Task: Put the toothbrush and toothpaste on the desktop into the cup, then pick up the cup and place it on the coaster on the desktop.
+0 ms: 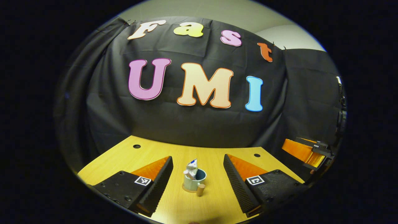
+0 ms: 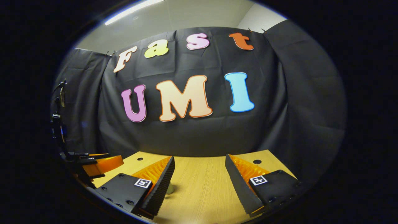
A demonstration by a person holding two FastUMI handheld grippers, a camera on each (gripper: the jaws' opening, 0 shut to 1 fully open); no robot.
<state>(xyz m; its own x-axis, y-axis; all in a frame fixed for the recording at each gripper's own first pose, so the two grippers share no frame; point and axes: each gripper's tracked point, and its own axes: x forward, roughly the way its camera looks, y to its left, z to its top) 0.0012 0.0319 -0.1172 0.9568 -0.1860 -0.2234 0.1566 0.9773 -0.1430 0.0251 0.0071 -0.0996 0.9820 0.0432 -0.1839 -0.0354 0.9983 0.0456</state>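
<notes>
On the wooden desktop [image 1: 214, 174], a pale cup [image 1: 193, 182] stands on the round coaster [image 1: 186, 188], a toothpaste tube [image 1: 192, 169] poking from its rim, and a small wooden peg-like piece [image 1: 200, 189] at its 4 o'clock. Framing it, the left gripper [image 1: 198, 174] hovers with fingers spread wide, touching nothing. At 3 o'clock, off the desk's edge, the right gripper [image 1: 306, 152] hangs; its own view shows its fingers [image 2: 161, 183] equally splayed and empty.
</notes>
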